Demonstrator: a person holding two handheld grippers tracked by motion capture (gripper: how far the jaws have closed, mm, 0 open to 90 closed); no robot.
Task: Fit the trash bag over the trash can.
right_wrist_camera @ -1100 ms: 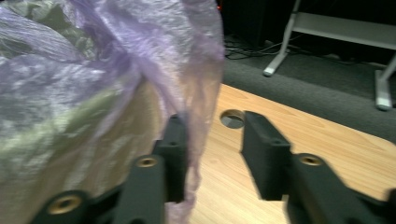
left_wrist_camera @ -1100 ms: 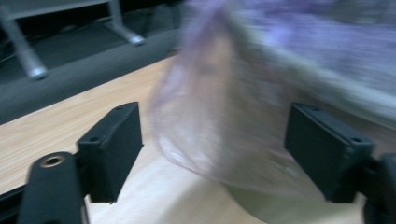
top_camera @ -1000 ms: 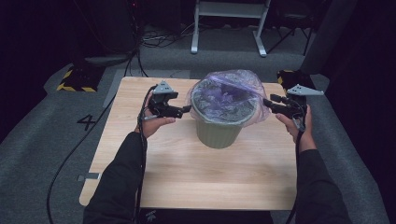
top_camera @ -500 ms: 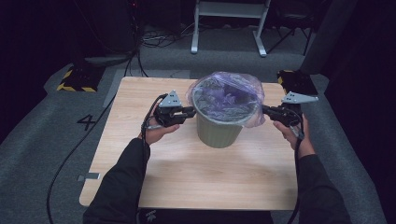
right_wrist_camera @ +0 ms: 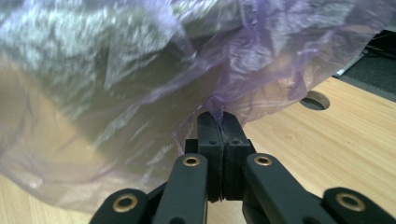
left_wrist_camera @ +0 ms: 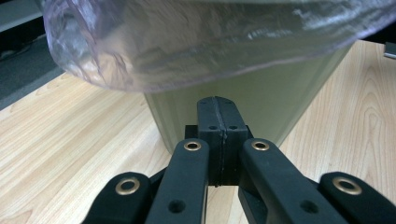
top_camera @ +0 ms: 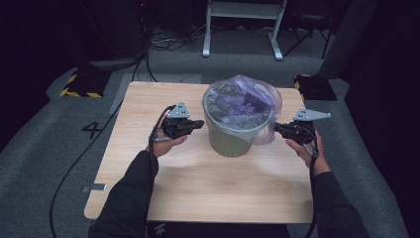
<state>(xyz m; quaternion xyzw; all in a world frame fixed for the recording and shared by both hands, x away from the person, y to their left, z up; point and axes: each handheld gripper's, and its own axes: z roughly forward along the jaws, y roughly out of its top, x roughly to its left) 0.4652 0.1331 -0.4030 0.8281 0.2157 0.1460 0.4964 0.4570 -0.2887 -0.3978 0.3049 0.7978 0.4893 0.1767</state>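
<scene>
- From the high view, the grey-green bin (top_camera: 234, 134) stood past the middle of the wooden table (top_camera: 198, 183), lined with a purple plastic bag (top_camera: 247, 101) that spilled over its rim.
- My left gripper (top_camera: 197, 124) sat just left of the bin and my right gripper (top_camera: 278, 130) just right of it, at the bag's overhang.
- In the left gripper view, my jaws had just closed flat together with nothing between them, right before the bin wall (left_wrist_camera: 261, 102) and under the bag's edge (left_wrist_camera: 187, 46).
- In the right gripper view, my jaws had just closed and pinched a fold of the bag (right_wrist_camera: 224, 93) at their tips.
</scene>
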